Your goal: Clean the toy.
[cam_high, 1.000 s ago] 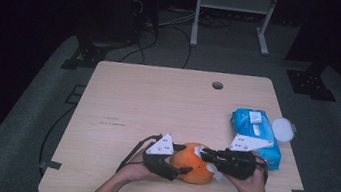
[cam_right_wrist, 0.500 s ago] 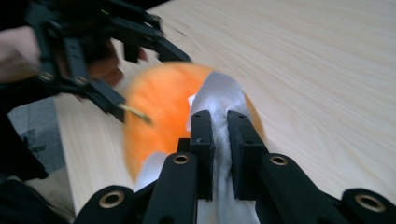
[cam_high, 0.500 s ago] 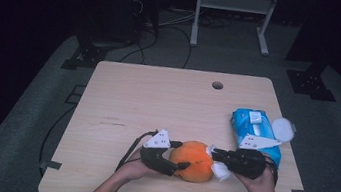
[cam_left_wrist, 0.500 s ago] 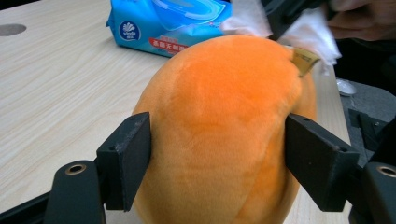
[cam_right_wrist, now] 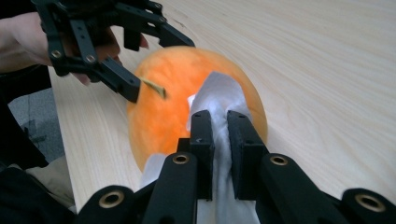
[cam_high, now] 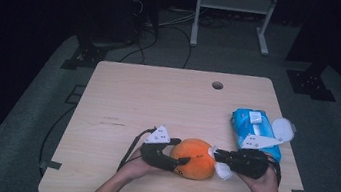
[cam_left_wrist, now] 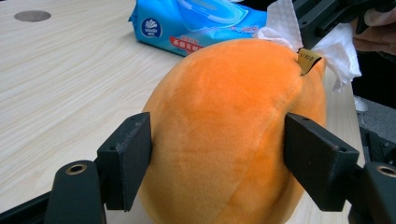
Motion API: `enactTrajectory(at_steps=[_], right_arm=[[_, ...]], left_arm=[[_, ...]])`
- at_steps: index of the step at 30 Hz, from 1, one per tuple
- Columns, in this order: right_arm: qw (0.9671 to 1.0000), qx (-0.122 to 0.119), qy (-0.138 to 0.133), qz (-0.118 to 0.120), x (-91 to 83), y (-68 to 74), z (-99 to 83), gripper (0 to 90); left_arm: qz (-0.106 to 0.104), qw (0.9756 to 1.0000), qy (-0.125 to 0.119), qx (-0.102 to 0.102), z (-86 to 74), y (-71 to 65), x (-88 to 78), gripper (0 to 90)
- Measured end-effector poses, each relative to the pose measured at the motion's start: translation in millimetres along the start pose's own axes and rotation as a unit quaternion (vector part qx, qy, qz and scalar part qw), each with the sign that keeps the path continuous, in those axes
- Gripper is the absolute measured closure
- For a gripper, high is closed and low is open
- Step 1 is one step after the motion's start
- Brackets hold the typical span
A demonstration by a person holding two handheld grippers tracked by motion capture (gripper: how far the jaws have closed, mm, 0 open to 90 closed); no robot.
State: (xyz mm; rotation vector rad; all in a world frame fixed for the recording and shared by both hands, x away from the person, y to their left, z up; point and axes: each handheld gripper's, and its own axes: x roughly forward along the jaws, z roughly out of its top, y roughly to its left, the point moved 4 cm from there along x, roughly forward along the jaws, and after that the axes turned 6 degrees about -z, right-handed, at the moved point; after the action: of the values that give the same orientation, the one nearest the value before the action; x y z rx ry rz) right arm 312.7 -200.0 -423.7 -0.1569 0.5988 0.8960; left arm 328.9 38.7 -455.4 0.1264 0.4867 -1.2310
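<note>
An orange plush ball lies near the table's front edge. My left gripper is shut on it from the left, one pad pressing each side of the plush in the left gripper view. My right gripper comes in from the right, shut on a white wipe. In the right gripper view the wipe is pinched between the jaws of the right gripper and lies against the plush. A small tan tag sticks out of the plush.
A blue pack of wet wipes with its white lid flipped open lies at the right, just behind my right hand. A cable hole sits at the table's far side. The table's front edge runs close below both hands.
My right gripper has slid to the right with the wipe, from over the plush to its right side. The left gripper has kept its hold in place.
</note>
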Motion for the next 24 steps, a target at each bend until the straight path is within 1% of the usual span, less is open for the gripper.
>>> enactTrajectory(at_steps=[1, 3, 4, 6, 8, 10, 11, 12, 13, 15, 16, 18, 19, 21, 22, 23, 24], right_arm=[[1.0000, -0.004, -0.001, 0.000, -0.2, 3.2, 2.3, 80.5], [0.9998, -0.013, -0.012, 0.011, -0.5, 10.4, 7.9, 80.4], [0.9996, -0.020, -0.015, 0.014, -0.8, 14.2, 10.8, 80.4], [0.9994, -0.026, -0.014, 0.020, -0.2, 17.3, 12.2, 80.4], [0.9995, -0.025, -0.010, 0.019, 1.0, 15.6, 10.2, 80.4], [0.9998, -0.021, -0.002, 0.004, 1.1, 7.9, 5.9, 80.4], [0.9999, -0.016, -0.002, 0.003, 0.9, 4.8, 4.6, 80.4], [1.0000, -0.004, -0.002, 0.004, 0.0, 0.9, 3.1, 80.4], [1.0000, -0.002, -0.005, -0.003, -0.4, -0.3, 4.6, 80.4], [0.9999, -0.002, -0.010, -0.002, -0.6, 2.0, 7.1, 80.4], [0.9998, -0.008, -0.016, 0.003, -0.3, 5.2, 10.3, 80.4], [0.9995, -0.020, -0.023, 0.008, 1.1, 11.9, 16.5, 80.4], [0.9994, -0.031, -0.016, 0.008, 3.4, 15.7, 18.5, 80.4], [0.9994, -0.032, -0.012, 0.006, 4.4, 16.2, 17.4, 80.4], [0.9995, -0.030, -0.006, 0.009, 4.3, 13.9, 13.7, 80.4], [0.9995, -0.030, -0.006, 0.009, 4.3, 13.9, 13.7, 80.4], [0.9996, -0.028, -0.006, 0.008, 3.2, 11.9, 12.0, 80.4]], left_arm=[[0.000, 1.0000, 0.002, 0.003, 0.5, -1.6, 0.7, 26.3], [0.005, 0.9999, 0.002, 0.010, 0.9, -2.7, 1.2, 26.3], [0.005, 0.9999, 0.002, 0.010, 0.7, -2.4, 1.0, 26.3], [0.005, 1.0000, 0.001, 0.004, -0.1, -0.9, 0.0, 26.2], [0.005, 1.0000, -0.001, -0.001, -0.8, 0.3, -0.7, 26.0], [0.004, 1.0000, -0.004, 0.000, 0.2, -1.8, 0.1, 26.0], [0.001, 1.0000, -0.002, 0.005, 1.7, -4.6, 1.2, 26.0], [-0.003, 1.0000, -0.001, 0.009, 2.8, -7.3, 2.3, 26.0], [-0.005, 0.9998, 0.002, 0.018, 4.0, -10.8, 4.0, 25.9], [-0.006, 0.9992, 0.010, 0.038, 5.4, -18.0, 7.6, 25.7], [-0.009, 0.9988, 0.013, 0.047, 5.9, -21.0, 8.4, 25.7], [-0.013, 0.9981, 0.015, 0.058, 5.8, -25.1, 10.0, 25.1], [-0.014, 0.9977, 0.018, 0.064, 5.3, -25.6, 9.9, 23.1], [-0.018, 0.9978, 0.015, 0.062, 4.9, -23.7, 8.1, 21.6], [-0.018, 0.9980, 0.011, 0.059, 5.6, -21.2, 6.2, 17.2], [-0.014, 0.9986, 0.006, 0.051, 6.1, -18.4, 4.3, 17.2], [-0.007, 0.9990, 0.006, 0.044, 5.8, -14.5, 3.0, 13.5]])
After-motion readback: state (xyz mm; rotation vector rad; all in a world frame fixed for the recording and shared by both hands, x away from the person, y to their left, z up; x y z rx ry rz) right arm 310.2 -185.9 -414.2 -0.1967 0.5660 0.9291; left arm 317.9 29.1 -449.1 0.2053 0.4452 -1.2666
